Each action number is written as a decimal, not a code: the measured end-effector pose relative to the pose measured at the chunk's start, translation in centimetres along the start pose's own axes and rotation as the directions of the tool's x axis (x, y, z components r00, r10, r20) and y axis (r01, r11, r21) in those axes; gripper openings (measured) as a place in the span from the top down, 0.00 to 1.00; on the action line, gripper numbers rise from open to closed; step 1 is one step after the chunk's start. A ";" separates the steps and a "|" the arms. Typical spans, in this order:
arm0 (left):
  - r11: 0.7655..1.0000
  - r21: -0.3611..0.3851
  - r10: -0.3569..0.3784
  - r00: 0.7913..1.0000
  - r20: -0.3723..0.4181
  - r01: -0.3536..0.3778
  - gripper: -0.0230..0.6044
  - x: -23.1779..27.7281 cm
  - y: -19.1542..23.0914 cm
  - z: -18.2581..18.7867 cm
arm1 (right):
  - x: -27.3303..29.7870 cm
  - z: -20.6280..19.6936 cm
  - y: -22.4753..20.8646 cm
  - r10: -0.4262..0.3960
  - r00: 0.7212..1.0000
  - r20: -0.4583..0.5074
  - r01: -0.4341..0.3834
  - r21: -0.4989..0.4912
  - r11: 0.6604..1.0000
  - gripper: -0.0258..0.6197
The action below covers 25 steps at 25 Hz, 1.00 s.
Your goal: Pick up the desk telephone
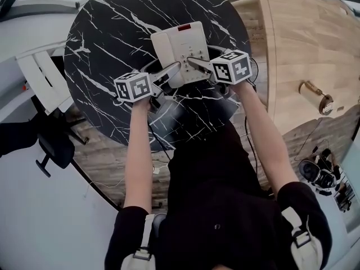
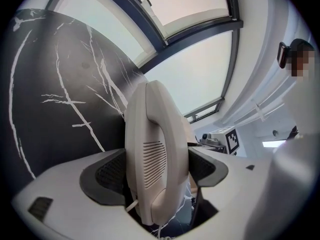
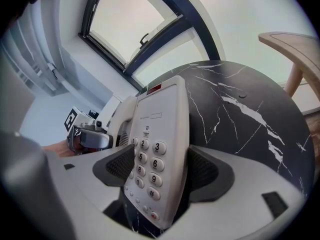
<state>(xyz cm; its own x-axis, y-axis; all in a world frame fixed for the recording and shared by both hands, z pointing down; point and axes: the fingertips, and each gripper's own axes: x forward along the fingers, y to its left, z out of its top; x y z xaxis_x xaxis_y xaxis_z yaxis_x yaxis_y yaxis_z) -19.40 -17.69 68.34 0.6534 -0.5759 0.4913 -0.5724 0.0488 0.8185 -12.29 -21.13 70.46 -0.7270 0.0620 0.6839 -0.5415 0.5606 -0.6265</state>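
Left gripper [image 1: 170, 68] is clamping the handset [image 2: 157, 154] at the phone's [image 1: 179, 48] 7 o'clock and right gripper [image 1: 197, 64] is clamping its keypad [image 3: 150, 169] side at 5 o'clock, phone sitting mid-table [image 1: 107, 38]; both should be rising together and level, lest the handset unseat.

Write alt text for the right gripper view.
The right gripper clamps the keypad side of a cream desk phone, with a black marble table behind it. The left gripper shows at the left, by the handset, under a big window.
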 end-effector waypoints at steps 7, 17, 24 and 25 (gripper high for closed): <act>1.000 0.000 0.026 0.999 -0.041 -0.026 0.35 -0.7 -0.5 -2.2 | -0.6 -1.8 0.4 -0.026 0.999 -0.032 0.026 0.000 1.000 0.45; 1.000 0.017 0.024 0.999 -0.035 -0.023 0.35 -3.1 -3.0 -5.1 | -2.8 -4.5 3.1 -0.025 1.000 0.012 0.025 0.004 1.000 0.45; 0.997 0.079 0.002 1.000 -0.014 -0.001 0.35 -4.7 -5.9 -6.1 | -5.5 -5.5 5.1 -0.035 0.996 0.087 0.034 0.005 0.999 0.45; 0.996 0.092 0.001 1.000 -0.011 0.000 0.35 -4.9 -6.5 -6.0 | -6.1 -5.5 5.4 -0.037 0.994 0.099 0.037 0.005 0.999 0.45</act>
<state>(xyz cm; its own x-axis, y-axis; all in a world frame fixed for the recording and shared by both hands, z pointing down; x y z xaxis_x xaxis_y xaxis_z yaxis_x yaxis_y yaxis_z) -15.88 -10.29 62.45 0.6582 -0.5670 0.4953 -0.6156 -0.0266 0.7876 -8.50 -13.98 64.98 -0.7446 -0.0413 0.6663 -0.5701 0.5586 -0.6024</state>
